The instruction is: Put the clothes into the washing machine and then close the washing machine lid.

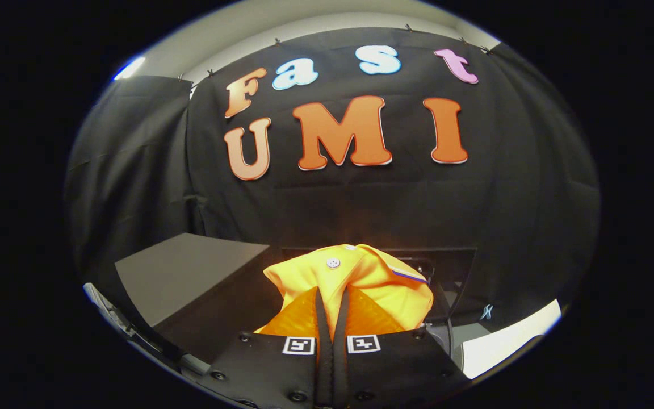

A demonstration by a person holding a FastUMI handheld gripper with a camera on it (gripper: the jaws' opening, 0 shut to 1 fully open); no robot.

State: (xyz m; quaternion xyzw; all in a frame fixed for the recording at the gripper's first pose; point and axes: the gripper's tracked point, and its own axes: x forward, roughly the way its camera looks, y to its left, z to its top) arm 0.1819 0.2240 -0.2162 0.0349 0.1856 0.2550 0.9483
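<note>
While the gripper (331, 318) is clamped on the shirt (355, 284), the cloth hangs bunched between and just ahead of the fingers.
The shirt appears light, soft and limp; grip a thick fold, since thin fabric may slip. A grey panel (185, 272) lies beyond.

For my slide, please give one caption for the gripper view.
Gripper shut on a yellow garment, held before the black booth wall.

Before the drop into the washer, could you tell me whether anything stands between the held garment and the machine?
The gripper is shut on the yellow garment, lifted before the booth wall. Nothing visible blocks it, though the bunched cloth hides what lies just beyond.
</note>
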